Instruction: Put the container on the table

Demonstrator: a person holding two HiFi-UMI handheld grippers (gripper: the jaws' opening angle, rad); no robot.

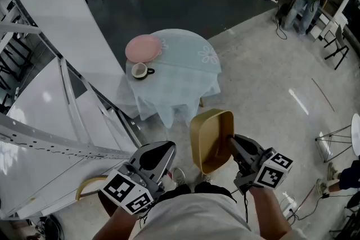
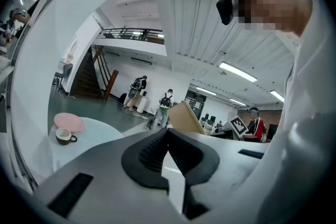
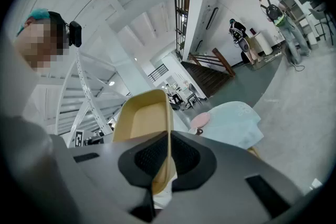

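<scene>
Your right hand-held gripper [image 1: 232,141] clamped the rim of the tan container [image 1: 211,137], well short of the desk's [image 1: 180,82] near edge; your left hand-held gripper [image 1: 163,150] was clenched empty.

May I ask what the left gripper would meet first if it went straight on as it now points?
Probably nothing near: the left gripper aims over floor between the round table with pale blue cloth, to its left, and the tan plastic container, right. Depth unclear.
</scene>
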